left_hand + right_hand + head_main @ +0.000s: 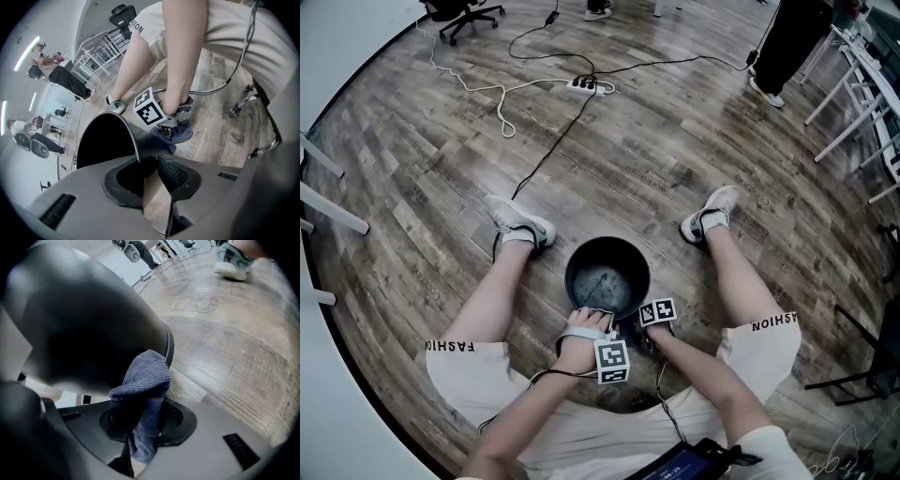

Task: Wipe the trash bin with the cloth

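Between the seated person's spread legs, on the wooden floor (pixel 675 141), I have the black trash bin (pixel 573 272) standing upright with its mouth open to the head camera. Both of my tools sit at the near side of it, close together.

My left claw (pixel 147 171) straddles the bin's rim, one jaw inside the dark opening and the other outside the wall. The jaws stand partly apart. A strip of floor shows between the wall and the outer pad (pixel 174 172), so I read this claw as released, not clamped on the bin.

My right claw (pixel 143 420) is clenched on the blue-grey cloth (pixel 147 376). The fabric is pinched between the two jaws and bunches up past them into a rounded wad. That wad lies against the bin's outer wall, low down near the floor. From the left gripper view I can see the same claw with its marker cube (pixel 150 111) pointing down beside the bin, and the cloth spread on the boards under it.

Farther off on the floor, well apart from the bin, a white power strip (pixel 581 86) lies with its cables trailing.
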`<state>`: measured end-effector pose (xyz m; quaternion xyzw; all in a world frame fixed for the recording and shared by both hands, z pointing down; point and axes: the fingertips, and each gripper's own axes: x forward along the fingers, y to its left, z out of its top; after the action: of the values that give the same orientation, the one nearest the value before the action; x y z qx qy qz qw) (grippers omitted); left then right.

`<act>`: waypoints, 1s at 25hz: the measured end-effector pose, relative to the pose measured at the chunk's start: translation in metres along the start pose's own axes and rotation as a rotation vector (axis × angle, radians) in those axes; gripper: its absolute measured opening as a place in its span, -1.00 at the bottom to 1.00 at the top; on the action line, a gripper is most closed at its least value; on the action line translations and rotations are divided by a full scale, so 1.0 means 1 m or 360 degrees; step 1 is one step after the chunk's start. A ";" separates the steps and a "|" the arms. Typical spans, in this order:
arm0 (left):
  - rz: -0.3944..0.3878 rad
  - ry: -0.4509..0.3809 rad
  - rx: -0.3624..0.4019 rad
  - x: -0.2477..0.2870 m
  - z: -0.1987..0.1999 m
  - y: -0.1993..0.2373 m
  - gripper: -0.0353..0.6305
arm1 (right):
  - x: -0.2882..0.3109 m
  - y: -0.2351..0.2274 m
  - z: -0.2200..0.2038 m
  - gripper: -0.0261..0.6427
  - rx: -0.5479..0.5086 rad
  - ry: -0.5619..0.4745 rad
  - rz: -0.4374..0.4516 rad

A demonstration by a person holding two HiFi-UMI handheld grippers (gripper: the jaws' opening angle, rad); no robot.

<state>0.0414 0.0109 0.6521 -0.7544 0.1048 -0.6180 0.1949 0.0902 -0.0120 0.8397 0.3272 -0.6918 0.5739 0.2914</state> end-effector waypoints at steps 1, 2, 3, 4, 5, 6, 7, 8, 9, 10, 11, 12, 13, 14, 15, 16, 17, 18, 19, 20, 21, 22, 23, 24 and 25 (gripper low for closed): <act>0.0004 -0.0038 -0.0004 -0.002 0.002 0.000 -0.59 | -0.002 0.000 -0.002 -0.66 -0.0008 0.0036 -0.0010; 0.0006 -0.0083 -0.0007 -0.006 0.004 0.000 -0.58 | -0.005 0.000 -0.004 -0.66 -0.0025 0.0078 -0.0014; 0.0003 -0.0119 -0.0006 -0.009 0.003 0.001 -0.51 | -0.009 0.001 -0.008 -0.66 -0.0049 0.0124 -0.0013; -0.0002 -0.0139 -0.0002 -0.012 0.000 0.002 -0.47 | -0.015 0.001 -0.011 -0.66 -0.0069 0.0165 -0.0014; -0.0005 -0.0144 0.0005 -0.015 -0.006 0.003 -0.41 | -0.023 0.000 -0.014 -0.66 -0.0075 0.0195 -0.0022; -0.0005 -0.0142 0.0014 -0.018 -0.012 0.006 -0.37 | -0.033 -0.002 -0.016 -0.66 -0.0061 0.0213 -0.0032; -0.0005 -0.0140 0.0026 -0.020 -0.020 0.009 -0.35 | -0.045 -0.001 -0.016 -0.66 -0.0031 0.0217 -0.0037; -0.0001 -0.0142 0.0043 -0.023 -0.026 0.011 -0.31 | -0.056 0.003 -0.014 -0.66 0.0000 0.0208 -0.0028; 0.0005 -0.0147 0.0062 -0.026 -0.032 0.014 -0.30 | -0.068 0.011 -0.011 -0.66 0.0020 0.0190 -0.0003; 0.0011 -0.0153 0.0078 -0.029 -0.036 0.015 -0.30 | -0.079 0.022 -0.008 -0.66 0.0021 0.0165 0.0033; 0.0016 -0.0156 0.0084 -0.031 -0.040 0.016 -0.30 | -0.090 0.035 -0.004 -0.66 0.0003 0.0137 0.0072; 0.0018 -0.0157 0.0079 -0.032 -0.043 0.015 -0.29 | -0.100 0.048 -0.002 -0.66 -0.0027 0.0109 0.0107; 0.0014 -0.0154 0.0067 -0.031 -0.047 0.015 -0.30 | -0.112 0.062 0.000 -0.66 -0.0065 0.0082 0.0136; 0.0006 -0.0147 0.0055 -0.028 -0.050 0.014 -0.30 | -0.123 0.076 0.002 -0.66 -0.0111 0.0054 0.0161; -0.0003 -0.0138 0.0050 -0.026 -0.054 0.013 -0.30 | -0.135 0.090 0.003 -0.66 -0.0164 0.0024 0.0183; -0.0009 -0.0128 0.0055 -0.022 -0.056 0.011 -0.30 | -0.146 0.104 0.005 -0.66 -0.0219 -0.0007 0.0204; -0.0009 -0.0118 0.0069 -0.020 -0.058 0.010 -0.30 | -0.157 0.117 0.007 -0.66 -0.0269 -0.0037 0.0225; 0.0001 -0.0107 0.0088 -0.017 -0.060 0.010 -0.30 | -0.166 0.130 0.009 -0.66 -0.0307 -0.0067 0.0246; 0.0019 -0.0097 0.0111 -0.015 -0.061 0.009 -0.30 | -0.173 0.140 0.011 -0.66 -0.0330 -0.0095 0.0265; 0.0042 -0.0086 0.0136 -0.014 -0.061 0.010 -0.31 | -0.178 0.147 0.013 -0.66 -0.0340 -0.0118 0.0280; 0.0058 -0.0075 0.0162 -0.014 -0.061 0.010 -0.38 | -0.181 0.152 0.015 -0.66 -0.0346 -0.0137 0.0289; 0.0063 -0.0065 0.0188 -0.014 -0.061 0.010 -0.41 | -0.183 0.155 0.018 -0.66 -0.0355 -0.0150 0.0291; 0.0061 -0.0057 0.0210 -0.014 -0.060 0.010 -0.45 | -0.183 0.157 0.020 -0.66 -0.0373 -0.0156 0.0288; 0.0053 -0.0056 0.0226 -0.014 -0.058 0.009 -0.47 | -0.181 0.157 0.023 -0.66 -0.0395 -0.0152 0.0280; 0.0043 -0.0062 0.0236 -0.015 -0.054 0.006 -0.48 | -0.177 0.155 0.024 -0.66 -0.0416 -0.0138 0.0264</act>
<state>-0.0141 0.0021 0.6452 -0.7483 0.0652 -0.6065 0.2607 0.0764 0.0048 0.6048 0.2527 -0.7972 0.4865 0.2530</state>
